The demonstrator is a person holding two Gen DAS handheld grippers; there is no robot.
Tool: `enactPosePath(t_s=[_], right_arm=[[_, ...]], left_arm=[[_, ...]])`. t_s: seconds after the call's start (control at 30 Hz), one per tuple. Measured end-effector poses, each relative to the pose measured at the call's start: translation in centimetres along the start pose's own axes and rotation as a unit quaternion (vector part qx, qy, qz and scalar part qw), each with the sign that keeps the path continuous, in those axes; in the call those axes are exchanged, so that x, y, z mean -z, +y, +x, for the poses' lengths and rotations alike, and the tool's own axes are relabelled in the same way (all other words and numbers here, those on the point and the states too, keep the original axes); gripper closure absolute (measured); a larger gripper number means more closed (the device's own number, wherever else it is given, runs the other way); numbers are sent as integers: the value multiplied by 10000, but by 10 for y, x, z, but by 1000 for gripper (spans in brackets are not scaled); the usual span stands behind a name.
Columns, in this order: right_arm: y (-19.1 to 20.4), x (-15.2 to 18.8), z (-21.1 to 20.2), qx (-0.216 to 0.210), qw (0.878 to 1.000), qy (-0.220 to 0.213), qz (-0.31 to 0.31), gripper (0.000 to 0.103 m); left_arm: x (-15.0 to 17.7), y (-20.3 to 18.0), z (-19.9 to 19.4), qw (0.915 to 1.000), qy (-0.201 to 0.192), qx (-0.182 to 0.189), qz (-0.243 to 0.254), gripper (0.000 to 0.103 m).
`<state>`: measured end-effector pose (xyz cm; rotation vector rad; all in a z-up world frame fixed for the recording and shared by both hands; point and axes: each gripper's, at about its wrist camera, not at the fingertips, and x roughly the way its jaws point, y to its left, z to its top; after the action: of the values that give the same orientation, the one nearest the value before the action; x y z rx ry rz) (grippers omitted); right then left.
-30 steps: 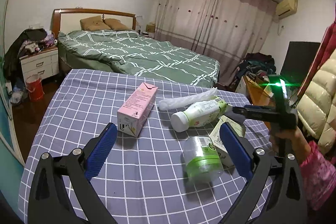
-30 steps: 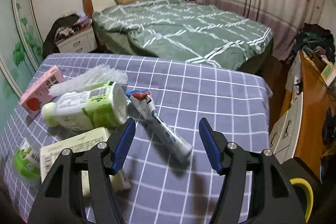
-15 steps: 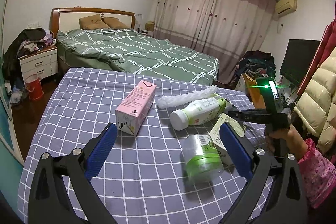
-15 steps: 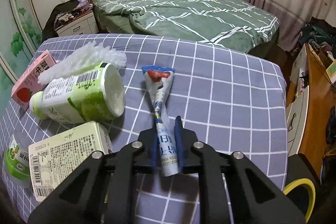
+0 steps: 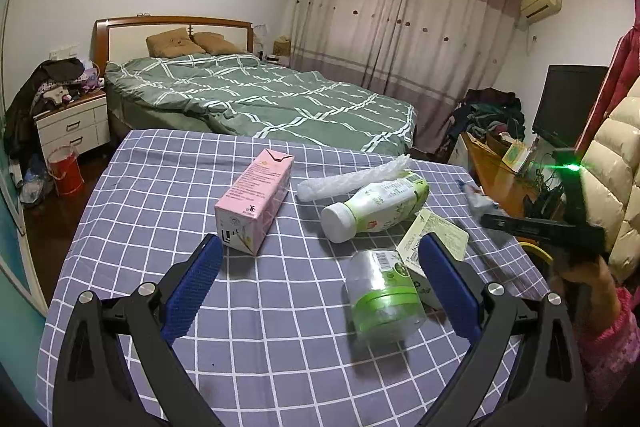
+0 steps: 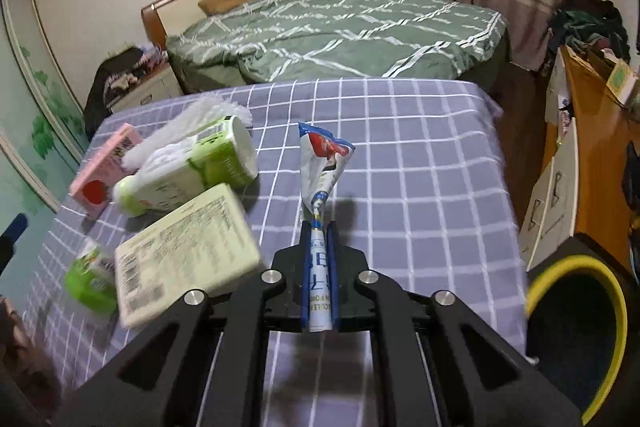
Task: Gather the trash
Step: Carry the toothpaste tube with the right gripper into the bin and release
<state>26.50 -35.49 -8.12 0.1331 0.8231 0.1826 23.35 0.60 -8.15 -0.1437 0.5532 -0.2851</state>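
right gripper (image 6: pixel 320 247) – we clench the wrapper (image 6: pixel 322 167), long axis pointing ahead | bin (image 6: pixel 576 339) low to our right | left gripper (image 5: pixel 320 279) gapes, empty

green-quilted bed (image 5: pixel 260 99) beside drawn pink curtains (image 5: pixel 400 27)

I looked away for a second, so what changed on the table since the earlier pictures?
The right gripper has just closed on the squeezed tube that lay between its open jaws, and has lifted it off the checked cloth. The left gripper is open as before; the bottle, pink carton and jar lie unmoved.
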Motion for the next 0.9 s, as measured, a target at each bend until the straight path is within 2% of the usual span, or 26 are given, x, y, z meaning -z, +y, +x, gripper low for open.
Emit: enactPosePath(t_s=[0.1, 0.23, 0.33, 0.5, 0.63, 0.73, 0.9], right_arm=[[-15, 12, -29, 227, 9993, -222, 185, 96], [-52, 38, -64, 828, 9943, -407, 529, 95], [-82, 61, -81, 1342, 9863, -427, 863, 95], [-119, 92, -88, 1829, 9748, -317, 1240, 95], [-136, 98, -86, 1885, 9704, -253, 1488, 95], [-144, 98, -85, 2180, 9641, -237, 1497, 95], [-149, 102, -83, 2252, 9612, -140, 1586, 75]], left_arm=[[0, -2, 0, 10000, 29, 28, 17, 7], [2, -6, 0, 9999, 48, 78, 58, 7], [2, -10, 0, 9999, 59, 85, 119, 7], [3, -13, 2, 9998, 79, 56, 191, 7], [4, -16, 4, 9996, 110, 21, 267, 7], [4, -16, 5, 9996, 116, 14, 267, 7], [5, -18, 6, 9995, 138, 33, 273, 7]])
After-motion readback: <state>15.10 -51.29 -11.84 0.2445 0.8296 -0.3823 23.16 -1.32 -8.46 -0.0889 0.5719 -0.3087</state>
